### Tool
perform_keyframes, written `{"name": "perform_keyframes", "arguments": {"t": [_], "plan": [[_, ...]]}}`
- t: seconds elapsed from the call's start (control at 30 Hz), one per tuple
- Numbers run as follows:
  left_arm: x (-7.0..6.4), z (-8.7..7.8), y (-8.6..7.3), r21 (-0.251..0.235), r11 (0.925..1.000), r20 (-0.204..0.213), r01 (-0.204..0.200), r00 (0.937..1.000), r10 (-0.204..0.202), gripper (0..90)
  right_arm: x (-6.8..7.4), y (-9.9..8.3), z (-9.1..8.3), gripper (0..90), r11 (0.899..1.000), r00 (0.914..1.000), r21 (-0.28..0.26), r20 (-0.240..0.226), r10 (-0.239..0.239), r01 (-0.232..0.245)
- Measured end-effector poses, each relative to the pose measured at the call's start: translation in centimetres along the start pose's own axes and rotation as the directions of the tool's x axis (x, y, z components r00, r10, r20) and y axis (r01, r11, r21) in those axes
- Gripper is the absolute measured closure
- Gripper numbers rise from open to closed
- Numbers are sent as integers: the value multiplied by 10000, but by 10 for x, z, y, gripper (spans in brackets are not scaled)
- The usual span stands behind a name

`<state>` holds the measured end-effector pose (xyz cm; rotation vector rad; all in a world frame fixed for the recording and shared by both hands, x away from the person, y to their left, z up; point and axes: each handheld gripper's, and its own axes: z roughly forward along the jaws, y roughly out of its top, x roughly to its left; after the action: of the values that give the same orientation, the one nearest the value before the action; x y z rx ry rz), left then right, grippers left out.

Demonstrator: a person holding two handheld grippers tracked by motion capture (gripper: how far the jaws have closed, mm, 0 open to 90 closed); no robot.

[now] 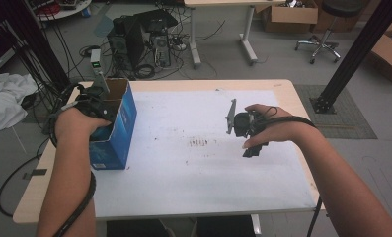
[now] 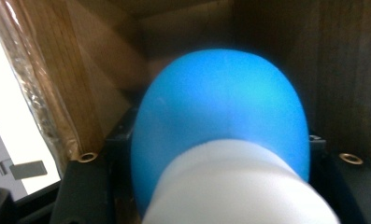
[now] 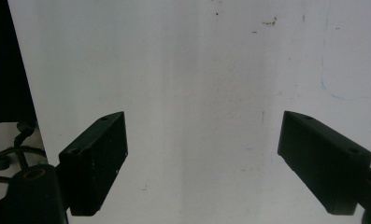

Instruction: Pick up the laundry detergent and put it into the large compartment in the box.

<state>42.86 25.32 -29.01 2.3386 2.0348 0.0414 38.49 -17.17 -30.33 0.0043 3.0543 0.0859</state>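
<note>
A blue cardboard box [image 1: 118, 126] stands open-topped at the table's left edge. My left gripper [image 1: 96, 106] reaches down into it. In the left gripper view a rounded blue object [image 2: 220, 107] with a white part nearest the camera sits between the black jaws, and the left gripper [image 2: 220, 140] is shut on it, with the box's brown inner walls [image 2: 103, 56] all around. My right gripper [image 1: 252, 147] hovers over the white sheet [image 1: 198, 168] right of centre. In the right gripper view the right gripper [image 3: 202, 140] is open, jaws wide apart, with nothing between them.
The white sheet covers most of the wooden table [image 1: 30, 207] and carries small brown marks [image 1: 199, 142] near its middle. On the floor behind are a computer tower [image 1: 129, 42] with cables, cardboard boxes [image 1: 288, 15] and an office chair [image 1: 324, 34].
</note>
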Motion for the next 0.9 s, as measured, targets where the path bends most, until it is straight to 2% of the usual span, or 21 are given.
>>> {"name": "perform_keyframes", "arguments": {"t": [0.2, 0.7, 0.9], "plan": [[-3, -1, 1, 78, 9999, -206, -101, 9997, 103, 344, 0, 0, 0, 160, 10000, 10000, -13, -7, -13, 13], [-4, -6, 1, 37, 10000, -239, -51, 9997, 52, 303, 1, 1, 2, 160, 10000, 10000, 67, -5, -28, 28], [-8, -11, 0, 51, 9999, -432, -96, 9990, 98, 271, 1, 3, 2, 160, 10000, 10000, 40, 12, -61, 61]]}}
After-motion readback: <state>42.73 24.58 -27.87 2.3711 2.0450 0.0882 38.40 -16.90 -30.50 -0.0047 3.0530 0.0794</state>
